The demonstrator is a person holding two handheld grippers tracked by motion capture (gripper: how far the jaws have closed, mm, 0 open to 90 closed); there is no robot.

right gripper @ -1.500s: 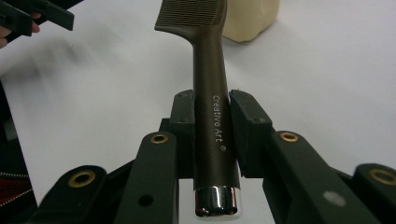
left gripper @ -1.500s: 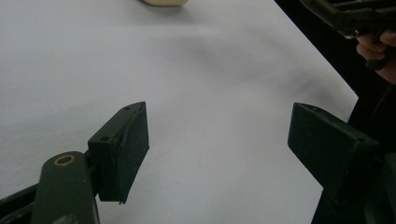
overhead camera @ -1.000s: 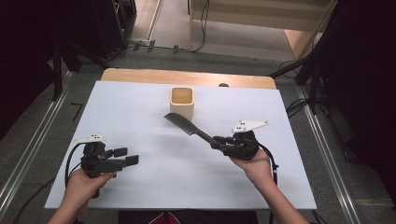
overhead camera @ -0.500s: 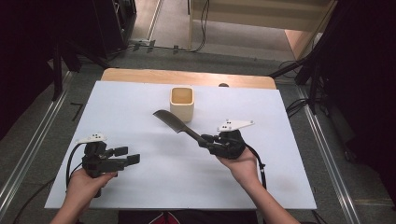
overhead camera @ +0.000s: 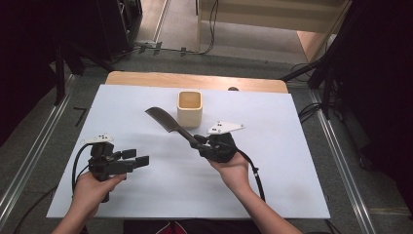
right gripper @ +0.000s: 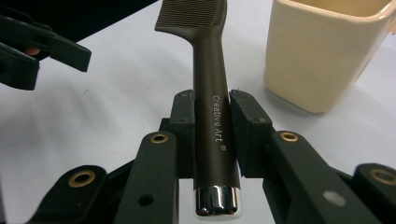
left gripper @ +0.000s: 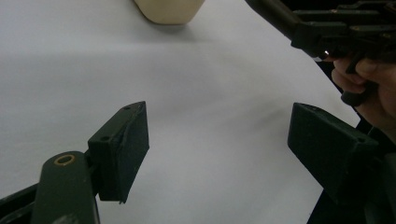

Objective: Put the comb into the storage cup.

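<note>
My right gripper [overhead camera: 197, 142] [right gripper: 212, 128] is shut on the handle of a dark brown comb [overhead camera: 165, 119] [right gripper: 210, 88], lettered "Creative Art". The comb's toothed head points up and to the left, just left of a cream square cup [overhead camera: 189, 108] [right gripper: 327, 51] that stands upright at the middle back of the white table [overhead camera: 272, 180]. At the front left my left gripper [overhead camera: 141, 160] [left gripper: 217, 149] hovers open above bare table, its jaws wide apart with nothing between them. In the left gripper view the right gripper [left gripper: 327, 35] is at the upper right and the cup [left gripper: 168, 9] at the top edge.
The white sheet covers a wooden table whose bare far edge [overhead camera: 195, 80] lies behind the cup. Cables trail from both grippers toward the person. Dark floor, rails and stands surround the table.
My right gripper has carried the comb leftward across the table, from right of the cup to in front of it. The left gripper has stayed where it was.
</note>
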